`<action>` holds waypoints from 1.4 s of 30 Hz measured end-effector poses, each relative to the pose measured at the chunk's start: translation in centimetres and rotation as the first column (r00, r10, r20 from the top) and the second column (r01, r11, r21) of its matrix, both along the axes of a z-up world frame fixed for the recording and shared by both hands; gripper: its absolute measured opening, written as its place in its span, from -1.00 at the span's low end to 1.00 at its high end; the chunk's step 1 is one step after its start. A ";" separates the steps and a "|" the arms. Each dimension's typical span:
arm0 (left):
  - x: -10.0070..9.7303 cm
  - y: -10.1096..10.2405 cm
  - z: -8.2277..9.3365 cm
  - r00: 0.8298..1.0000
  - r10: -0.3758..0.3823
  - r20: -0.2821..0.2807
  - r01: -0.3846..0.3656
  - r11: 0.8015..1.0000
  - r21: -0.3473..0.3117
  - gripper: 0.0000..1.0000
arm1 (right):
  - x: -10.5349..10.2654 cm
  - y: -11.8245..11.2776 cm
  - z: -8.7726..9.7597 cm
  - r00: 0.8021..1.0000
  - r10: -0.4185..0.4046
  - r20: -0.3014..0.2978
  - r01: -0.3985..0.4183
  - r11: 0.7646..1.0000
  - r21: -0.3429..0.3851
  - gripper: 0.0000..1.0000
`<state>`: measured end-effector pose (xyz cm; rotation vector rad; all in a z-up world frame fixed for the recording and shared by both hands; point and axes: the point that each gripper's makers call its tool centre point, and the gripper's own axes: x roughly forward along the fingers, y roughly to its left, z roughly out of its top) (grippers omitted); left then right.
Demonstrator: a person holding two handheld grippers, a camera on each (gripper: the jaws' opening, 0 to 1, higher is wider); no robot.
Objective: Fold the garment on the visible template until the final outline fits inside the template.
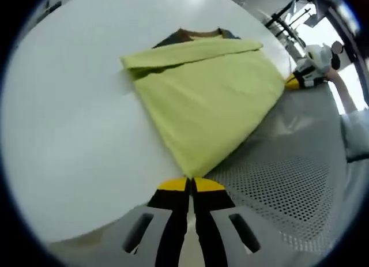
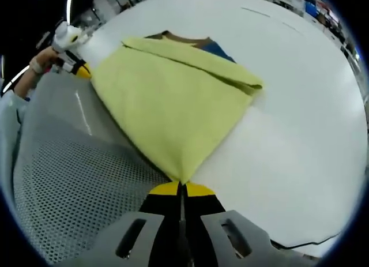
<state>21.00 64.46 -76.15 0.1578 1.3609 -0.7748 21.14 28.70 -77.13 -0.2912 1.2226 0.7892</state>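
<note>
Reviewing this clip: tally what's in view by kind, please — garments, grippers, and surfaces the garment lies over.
Garments: 1, the yellow-green garment, partly folded
Grippers: 2, the left gripper and the right gripper, each pinching a corner of the garment
Surfaces: 2, the white sheet and the perforated grey table
Total: 5
</note>
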 end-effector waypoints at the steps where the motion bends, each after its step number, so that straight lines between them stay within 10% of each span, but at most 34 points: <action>1: 0.3 0.0 -0.1 1.000 -0.002 0.005 0.002 1.000 0.010 -1.00 | 0.0 0.0 -0.1 1.000 0.002 -0.004 -0.002 1.000 -0.001 -0.96; 31: 0.6 -0.1 -0.8 0.997 -0.074 -0.008 0.074 0.995 0.070 -0.93 | -0.4 -0.3 -0.4 0.990 0.139 -0.005 -0.139 0.985 -0.105 -0.91; 42: 1.1 0.7 2.3 0.995 -0.085 0.056 0.078 0.991 0.110 -0.73 | 0.1 -0.3 1.6 0.990 0.128 0.053 -0.122 0.988 -0.093 -0.83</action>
